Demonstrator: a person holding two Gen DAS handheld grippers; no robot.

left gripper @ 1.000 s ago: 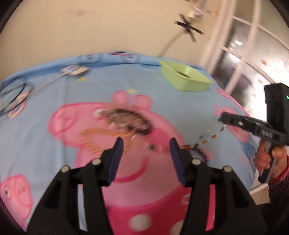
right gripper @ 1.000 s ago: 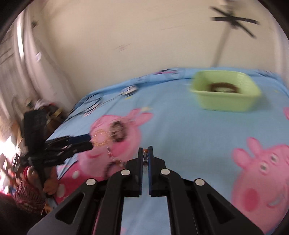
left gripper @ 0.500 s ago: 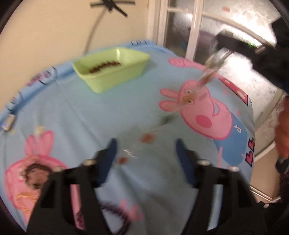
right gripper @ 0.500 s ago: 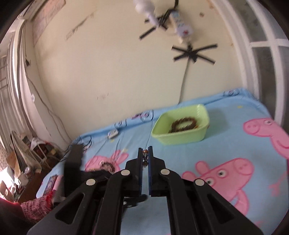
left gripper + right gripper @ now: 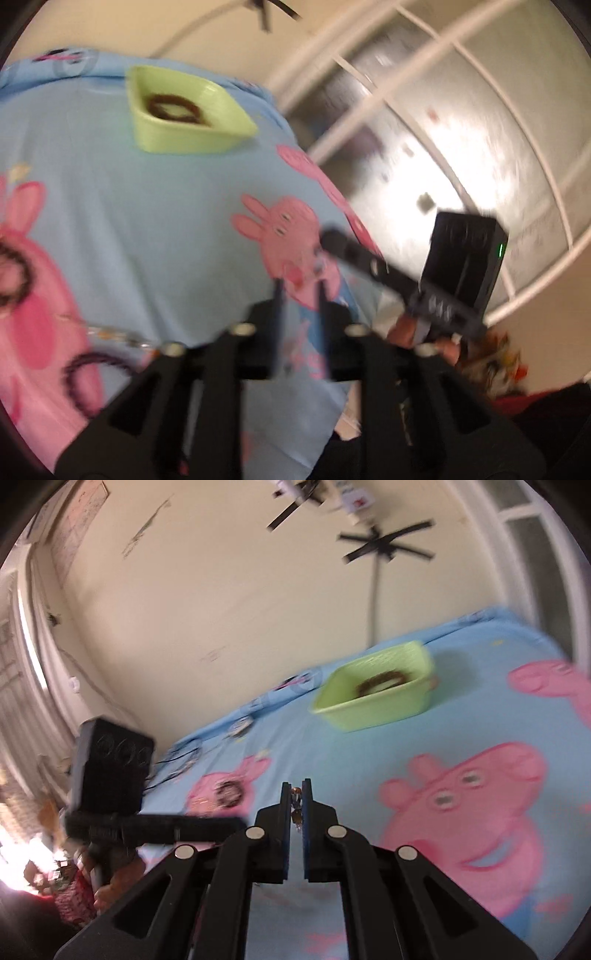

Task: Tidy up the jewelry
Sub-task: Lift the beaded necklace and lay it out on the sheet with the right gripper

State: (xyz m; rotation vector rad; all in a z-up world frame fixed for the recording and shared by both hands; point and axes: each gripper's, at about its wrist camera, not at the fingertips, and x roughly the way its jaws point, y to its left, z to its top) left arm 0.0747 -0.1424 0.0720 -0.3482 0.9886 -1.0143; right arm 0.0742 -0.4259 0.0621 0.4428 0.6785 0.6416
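- Swung off dark bracelet pile toward green plastic tray (image 5: 192, 136); brown beaded ring inside.
- Left gripper (image 5: 299, 291) empty, just reopening, blurred.
- Right gripper (image 5: 296, 797) pinching beaded strand (image 5: 296, 796), mostly hidden.

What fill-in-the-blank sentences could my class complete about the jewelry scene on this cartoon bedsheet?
1. The tray holding a dark beaded bracelet is coloured ____.
2. The right gripper is shut on a beaded ____.
3. The left gripper has nothing between its fingers, so it is ____.
4. The bedsheet is mainly blue with ____ cartoon pigs.

Missing words: green; necklace; open; pink
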